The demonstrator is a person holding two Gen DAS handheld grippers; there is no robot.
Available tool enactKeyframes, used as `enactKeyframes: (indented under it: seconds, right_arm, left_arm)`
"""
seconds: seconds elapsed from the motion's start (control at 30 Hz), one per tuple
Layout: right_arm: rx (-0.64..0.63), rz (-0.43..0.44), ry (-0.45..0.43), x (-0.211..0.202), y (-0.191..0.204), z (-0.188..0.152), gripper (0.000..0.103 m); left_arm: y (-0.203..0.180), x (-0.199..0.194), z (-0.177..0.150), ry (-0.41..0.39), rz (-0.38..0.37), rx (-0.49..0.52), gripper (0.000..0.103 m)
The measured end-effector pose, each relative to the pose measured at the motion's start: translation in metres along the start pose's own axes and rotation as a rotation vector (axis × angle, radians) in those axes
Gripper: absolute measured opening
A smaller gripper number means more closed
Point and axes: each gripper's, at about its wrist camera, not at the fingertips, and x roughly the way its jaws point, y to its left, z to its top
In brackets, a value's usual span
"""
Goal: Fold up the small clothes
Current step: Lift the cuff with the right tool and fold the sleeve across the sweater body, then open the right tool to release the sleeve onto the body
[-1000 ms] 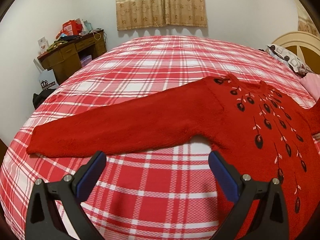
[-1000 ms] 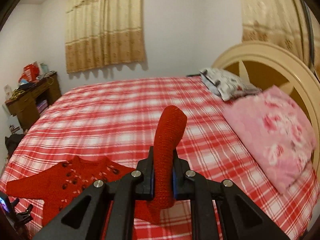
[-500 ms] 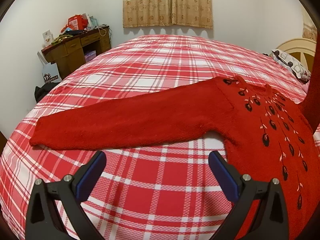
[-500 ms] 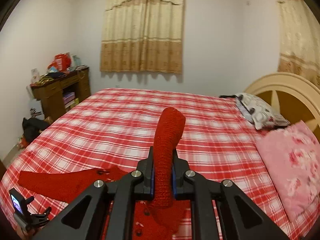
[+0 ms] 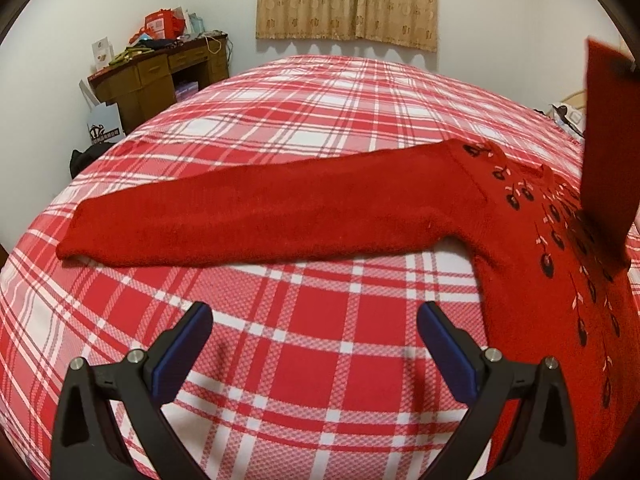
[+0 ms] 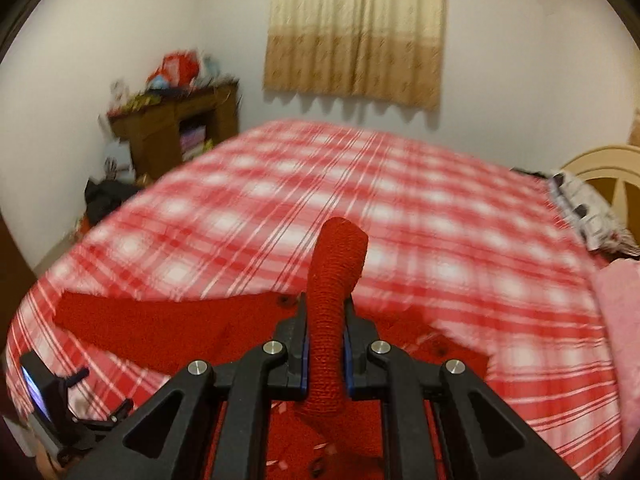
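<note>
- Sweater (image 5: 552, 280) lies flat on the bed (image 5: 280, 344); left sleeve (image 5: 260, 220) outstretched, unfolded.
- Right tongs (image 6: 325, 344) clamp the right sleeve (image 6: 332, 312), lifted over the body.
- Left tongs (image 5: 314, 344) gape wide, empty.

Left gripper (image 5: 314, 338) tilted down over bed's near edge, jaws wide apart, empty. Right gripper (image 6: 325, 344) tilted down, jaws clamped on sleeve (image 6: 334, 288).

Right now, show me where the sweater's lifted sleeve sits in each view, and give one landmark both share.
Left wrist: the lifted sleeve hangs at the right edge, above the sweater.
Right wrist: the sleeve stands centre, pinched in the right gripper.
Shared landmark: the curtain on the far wall.
</note>
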Motion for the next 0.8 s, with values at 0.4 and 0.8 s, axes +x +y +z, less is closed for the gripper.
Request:
enactKeyframes:
  seconds: [0.4,0.8]
  right_arm:
    - [0.131,0.331,0.278,0.135,0.049,-0.088,0.041]
    - [0.186,0.22,0.24,0.073,-0.028,-0.128,0.052]
  left_arm:
    - [0.01,-0.003,-0.01,0.018,0.031,0.011,0.103]
    - [-0.022,-0.019,0.013,-0.049,-0.041,0.066,0.103]
